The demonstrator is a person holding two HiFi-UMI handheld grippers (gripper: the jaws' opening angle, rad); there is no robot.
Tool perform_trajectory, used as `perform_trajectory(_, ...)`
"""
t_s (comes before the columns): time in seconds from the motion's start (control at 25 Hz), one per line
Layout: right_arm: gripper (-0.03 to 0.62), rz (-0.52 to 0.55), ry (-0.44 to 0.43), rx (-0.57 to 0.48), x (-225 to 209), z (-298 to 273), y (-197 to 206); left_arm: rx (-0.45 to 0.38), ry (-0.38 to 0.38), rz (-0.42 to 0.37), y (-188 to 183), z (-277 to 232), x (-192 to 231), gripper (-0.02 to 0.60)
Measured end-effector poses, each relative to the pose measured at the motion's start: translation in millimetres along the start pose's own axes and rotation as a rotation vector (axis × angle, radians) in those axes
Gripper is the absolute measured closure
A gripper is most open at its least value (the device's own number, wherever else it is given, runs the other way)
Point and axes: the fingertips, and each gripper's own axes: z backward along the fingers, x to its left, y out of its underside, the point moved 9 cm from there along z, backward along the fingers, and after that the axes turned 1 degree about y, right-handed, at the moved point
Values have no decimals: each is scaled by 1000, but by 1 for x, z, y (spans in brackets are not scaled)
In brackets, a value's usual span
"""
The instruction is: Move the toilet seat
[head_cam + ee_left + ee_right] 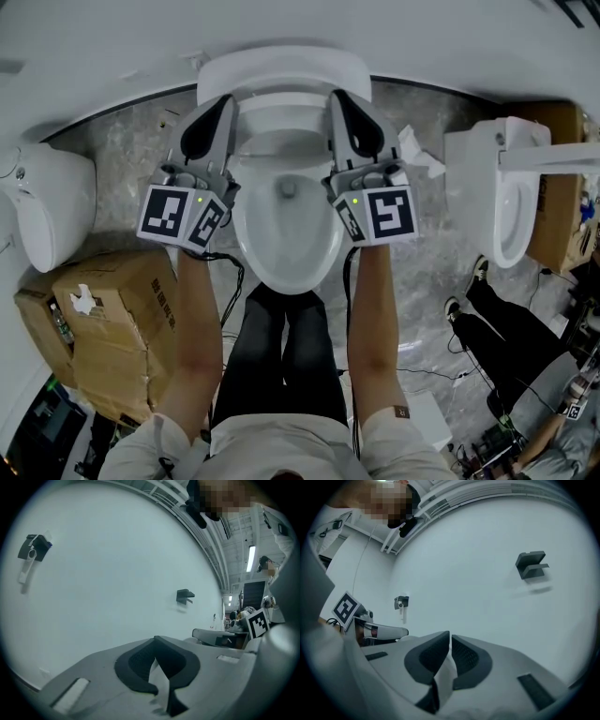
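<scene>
Jaws on the left gripper [225,103] were pressed together on nothing, its tip beside the left edge of the toilet seat [281,105]. The seat stood raised behind the bowl [246,234]. The right gripper [336,97], jaws likewise closed and empty, flanked its right edge.

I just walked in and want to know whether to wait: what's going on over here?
A person stands over a white toilet with a two-jaw gripper in each hand. The left gripper and the right gripper sit on either side of the back of the bowl and point toward the wall. Both have their jaws shut on nothing. The bowl is open. Neither gripper grips the seat, and I cannot tell whether they touch the toilet.
</scene>
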Motion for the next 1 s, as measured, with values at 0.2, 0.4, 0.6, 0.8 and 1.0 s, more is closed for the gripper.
perform_trajectory(0.2, 582, -2, 0, 3, -12, -9, 4, 6, -4, 0, 3, -14, 3, 591)
perform_trajectory(0.4, 582, 4, -7, 4, -13, -13, 5, 8, -7, -3, 3, -17, 6, 591)
perform_trajectory(0.6, 582, 12, -15, 10, -17, -18, 7, 14, -11, -7, 4, -24, 8, 591)
perform_trajectory(0.8, 582, 15, -16, 9, -16, -19, 7, 12, -14, -7, 3, -24, 9, 591)
perform_trajectory(1.0, 582, 15, -19, 10, -17, -18, 8, 12, -20, -6, 4, -24, 8, 591)
